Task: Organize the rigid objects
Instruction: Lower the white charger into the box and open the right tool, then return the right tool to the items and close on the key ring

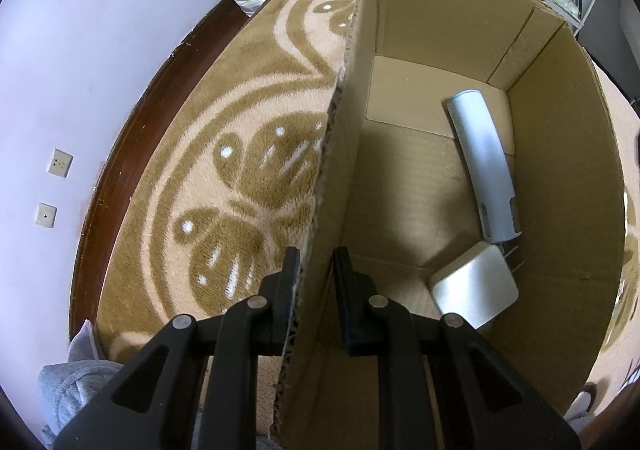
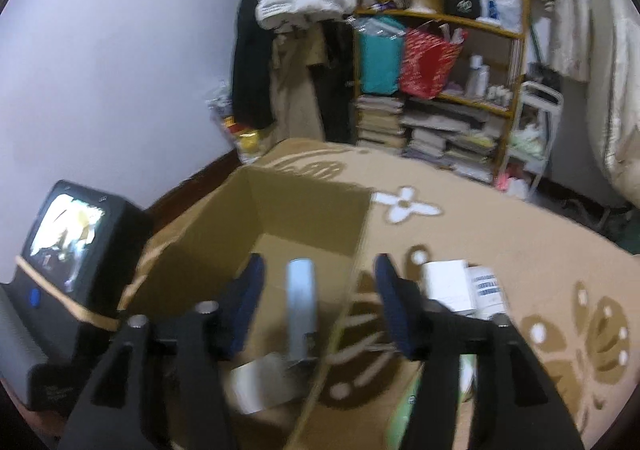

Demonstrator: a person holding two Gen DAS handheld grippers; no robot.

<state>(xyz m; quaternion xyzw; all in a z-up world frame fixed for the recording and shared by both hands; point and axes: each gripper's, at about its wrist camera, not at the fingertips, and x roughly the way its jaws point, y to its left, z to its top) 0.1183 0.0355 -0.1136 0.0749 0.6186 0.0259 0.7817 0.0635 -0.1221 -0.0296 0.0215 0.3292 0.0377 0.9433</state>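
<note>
left wrist view: the left gripper (image 1: 315,270) straddles the near wall of an open cardboard box (image 1: 560,170) on a tan patterned carpet (image 1: 240,170), one finger outside and one inside, closed on the board or nearly so. inside the box lie a pale blue cylinder (image 1: 482,166) along the right wall and a white rounded square block (image 1: 474,286) just beside its near end. from the right wrist, blurred, the right gripper (image 2: 318,302) hangs spread wide over the box, holding nothing. a white box (image 2: 448,284) and a labelled white container (image 2: 486,290) sit on the carpet just outside the box.
</note>
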